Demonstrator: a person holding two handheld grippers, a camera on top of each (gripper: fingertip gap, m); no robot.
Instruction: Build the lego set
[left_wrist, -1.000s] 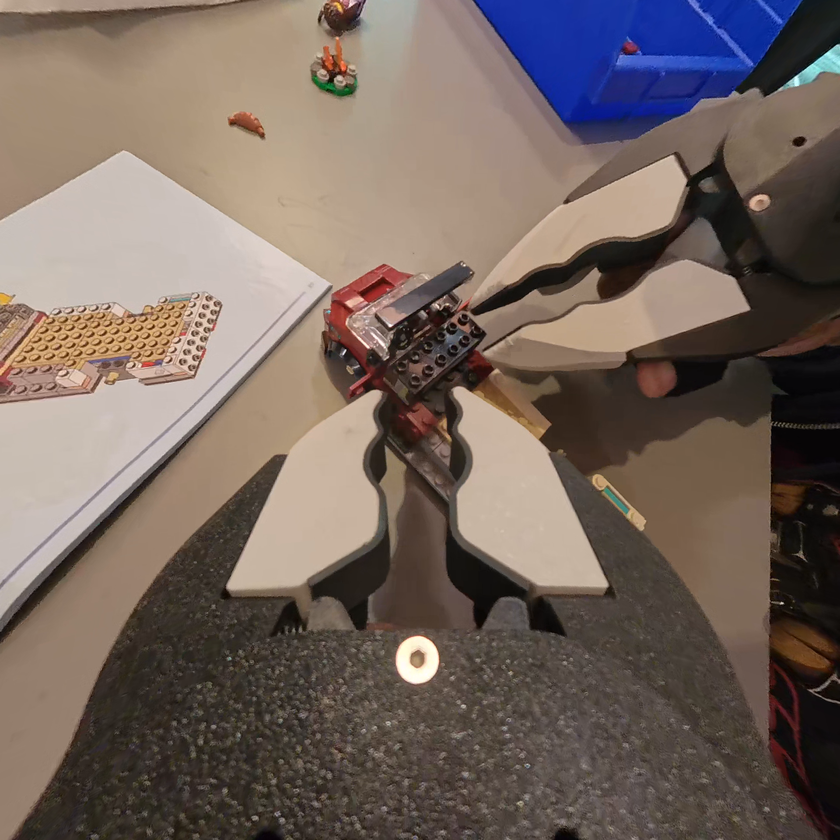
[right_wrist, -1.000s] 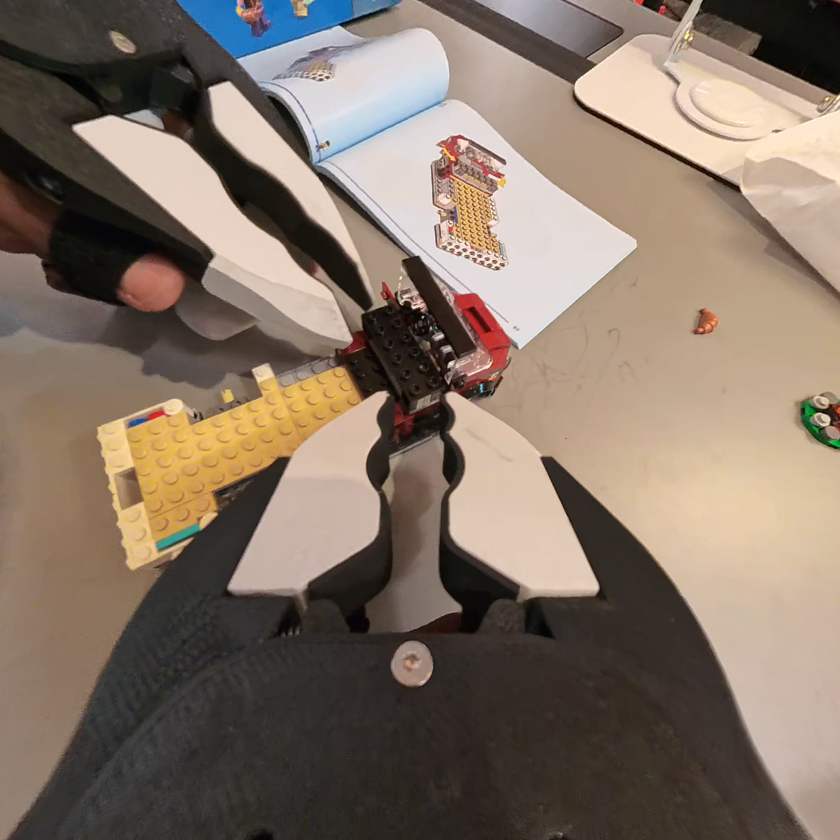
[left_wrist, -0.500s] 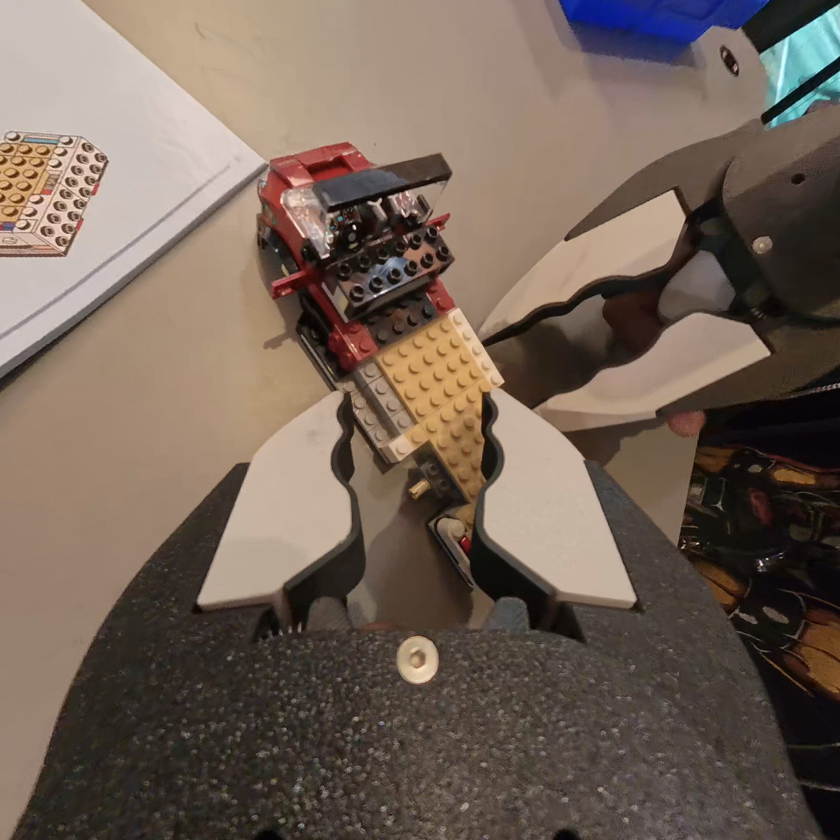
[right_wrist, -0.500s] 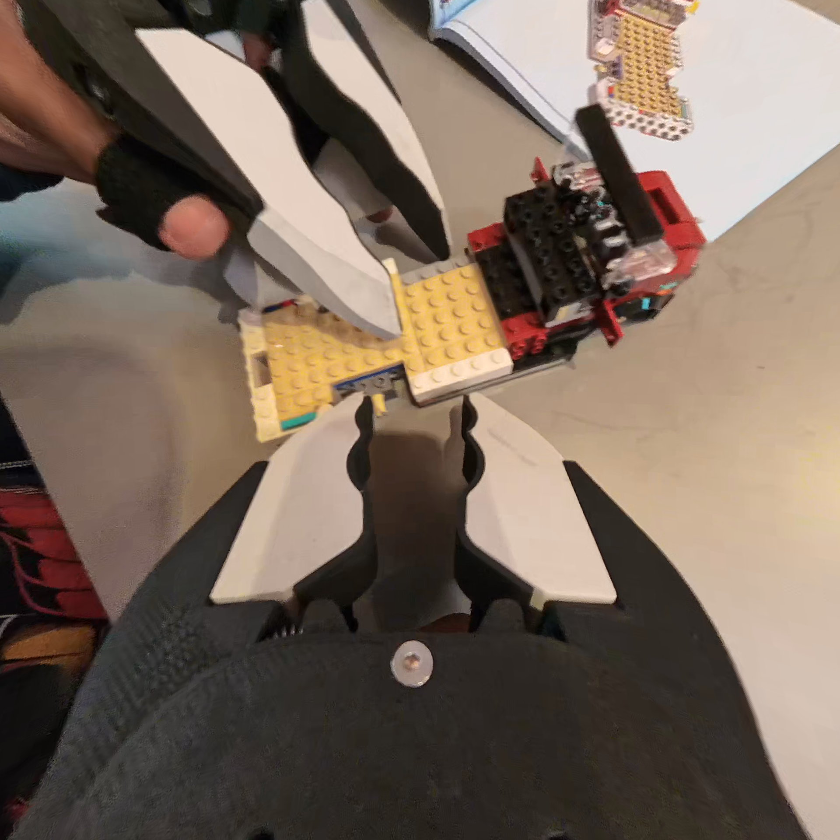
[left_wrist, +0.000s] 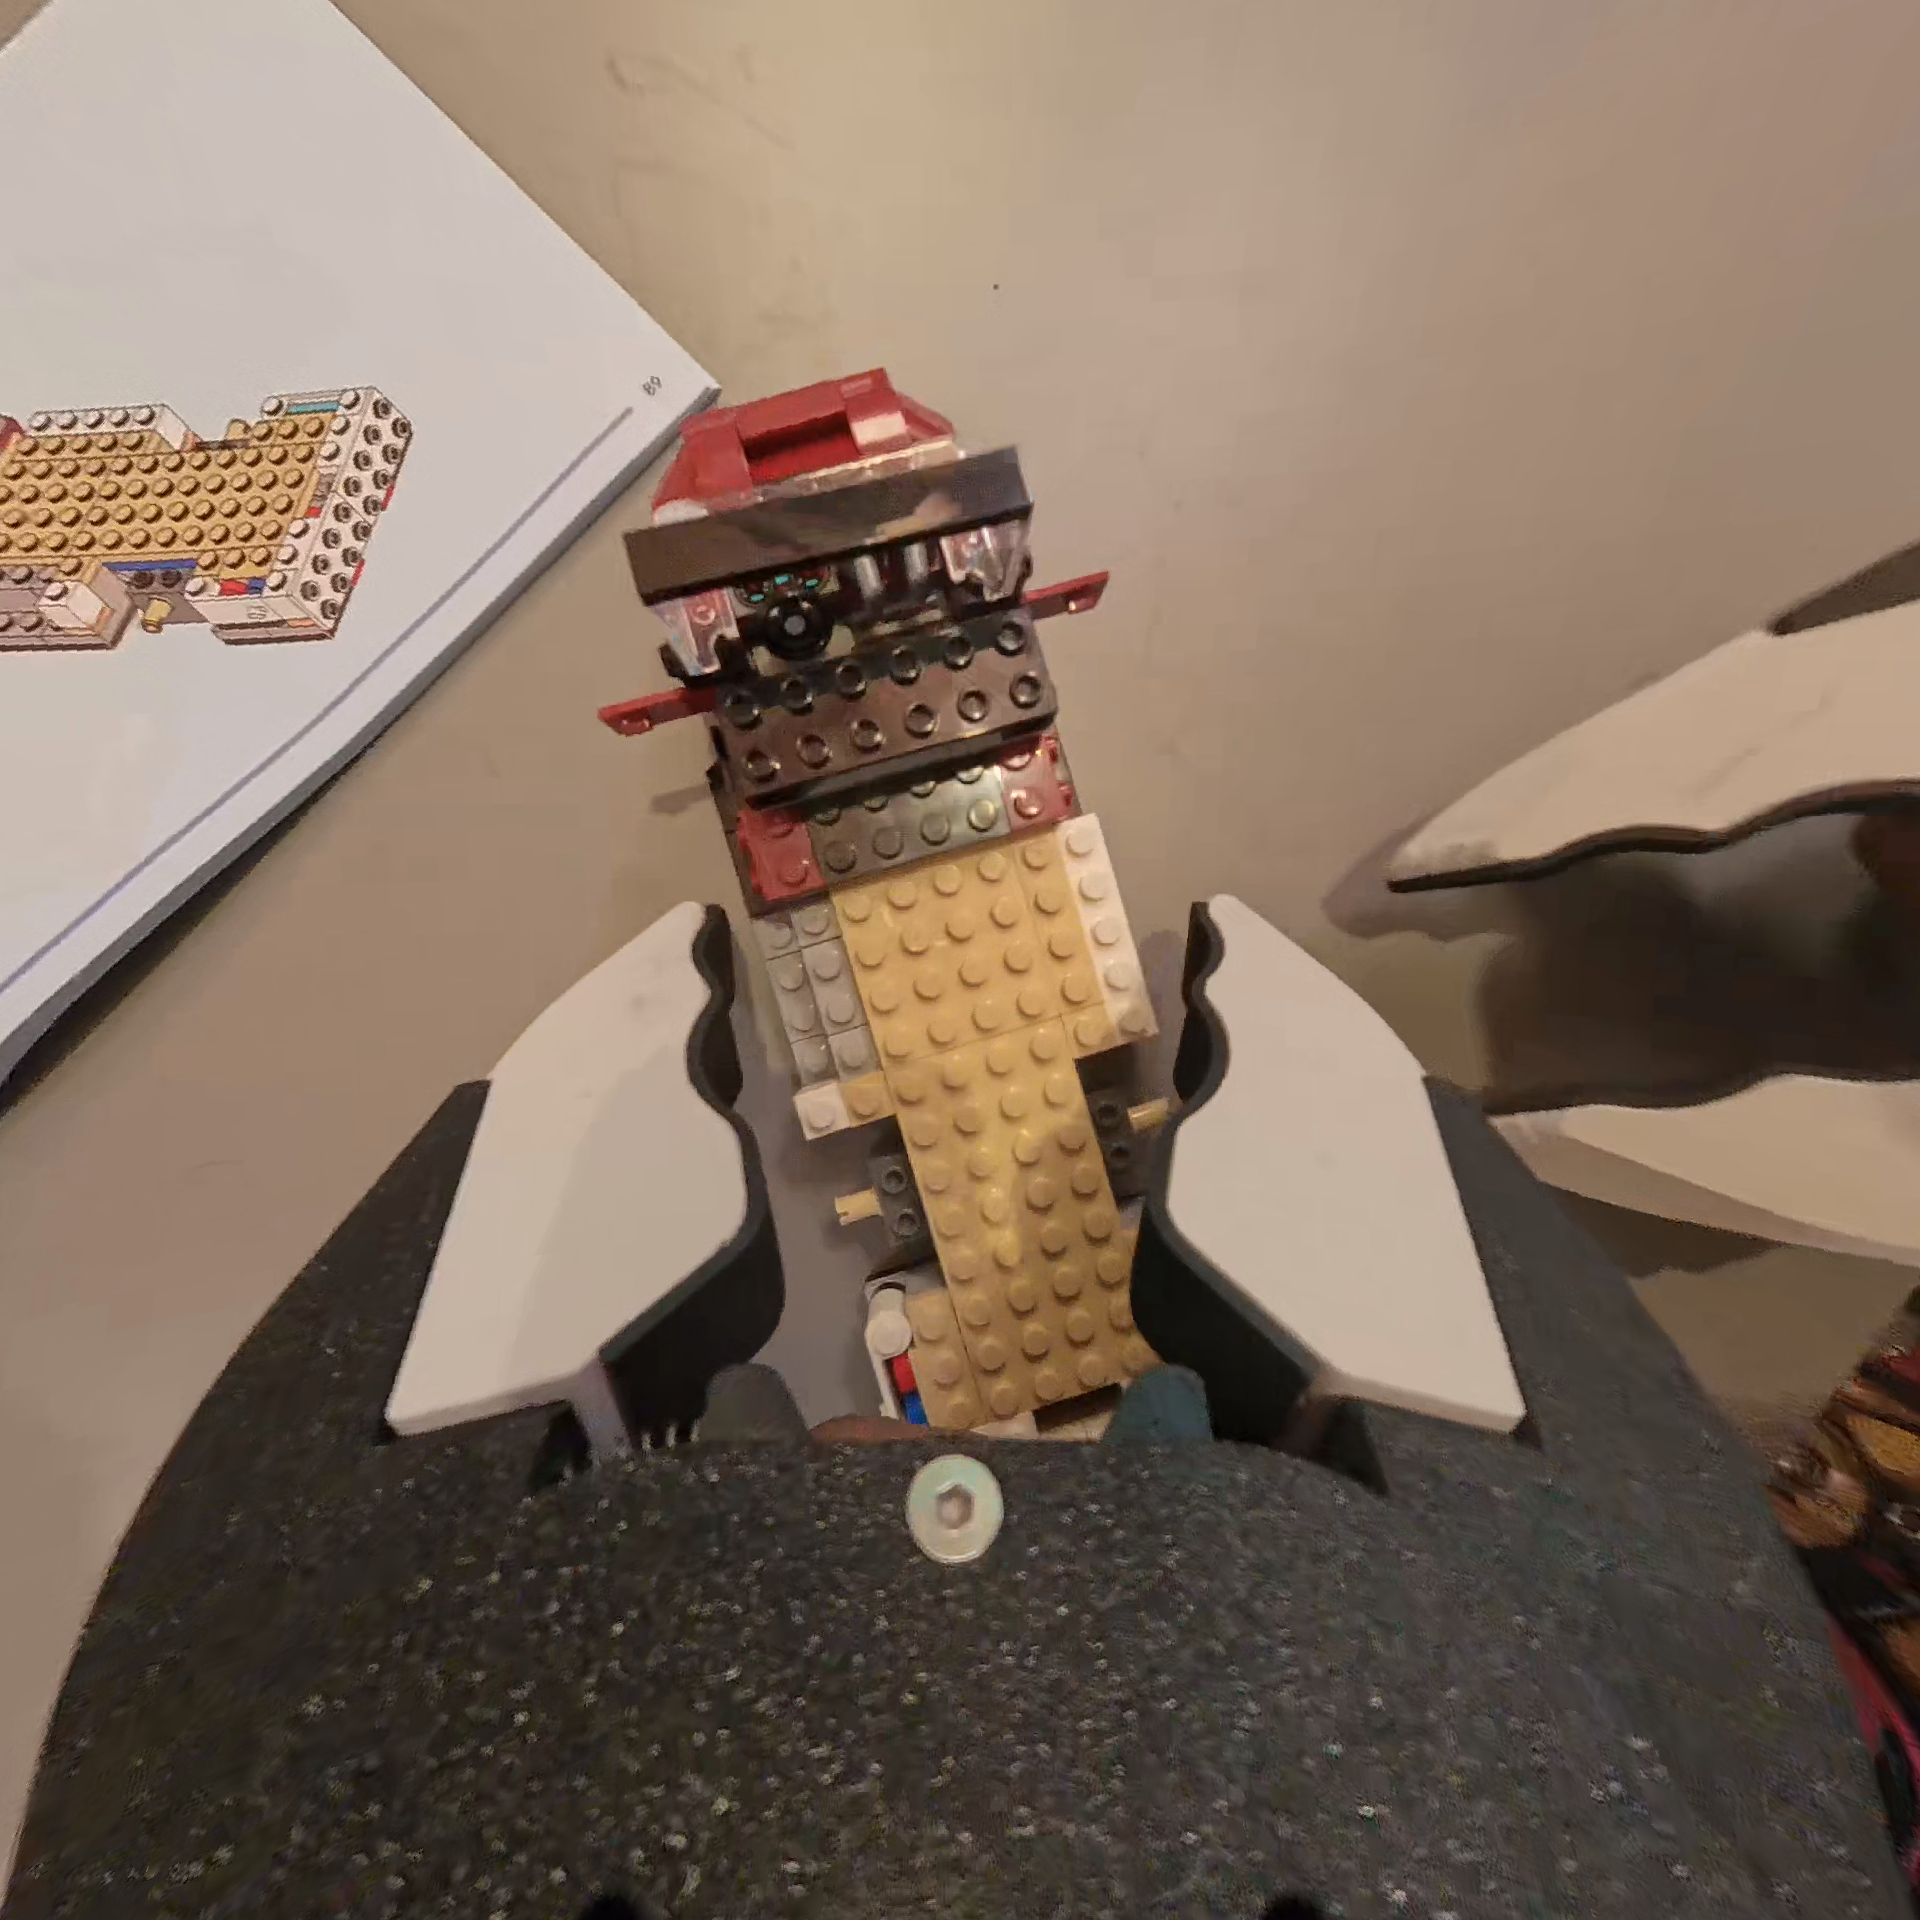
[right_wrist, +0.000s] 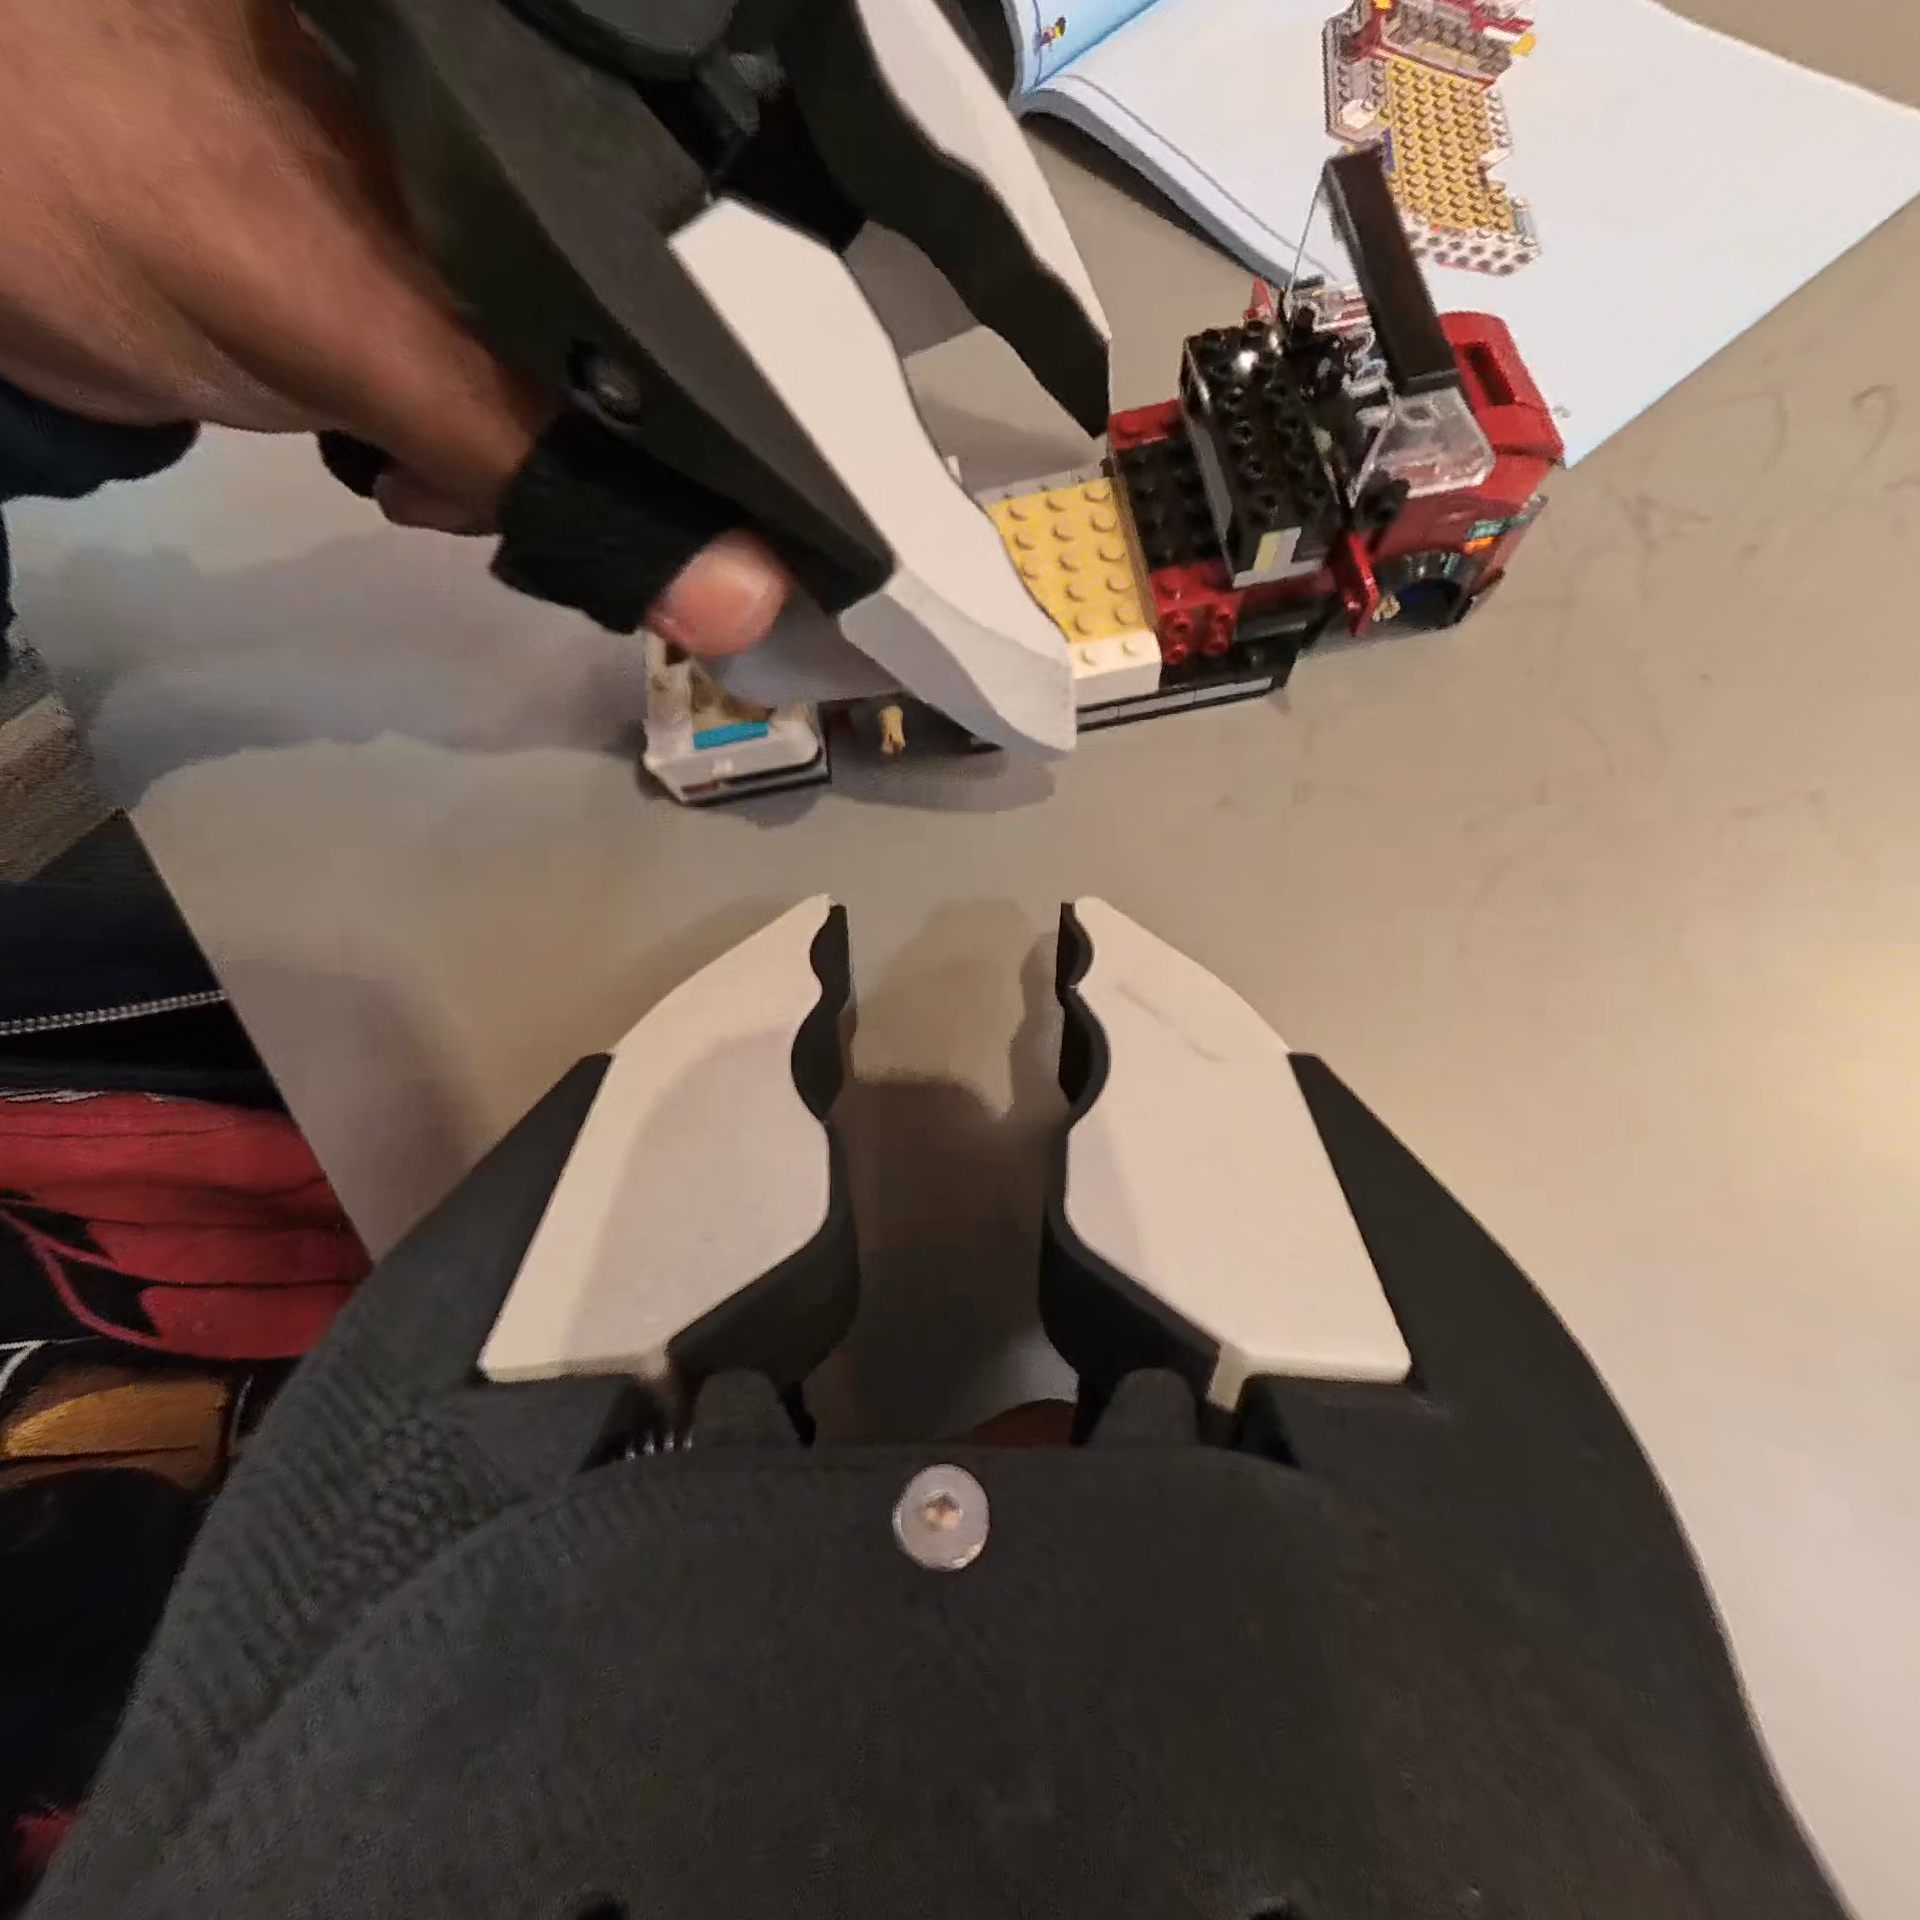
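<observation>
Right gripper (right_wrist: 948, 914) open over bare grey table (right_wrist: 1455, 935), nothing between its fingers.
Ahead: brick model (right_wrist: 1226, 520) (tan deck, black and dark-red cab end) flat on table. Left gripper (right_wrist: 1081, 561), in a hand (right_wrist: 260, 260), straddles its tan section, jaws spread wide. Open instruction booklet (right_wrist: 1662, 156) behind the model.

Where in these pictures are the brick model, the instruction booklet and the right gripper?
brick model (left_wrist: 966, 987): left wrist view, tan studded deck.
instruction booklet (left_wrist: 260, 312): left wrist view, blank page area.
right gripper (right_wrist: 954, 925): right wrist view, between its fingertips.

You are at a hobby surface (right_wrist: 1455, 935), likely at home: an open instruction booklet (left_wrist: 260, 416) beside a toy-brick model (left_wrist: 935, 935).
</observation>
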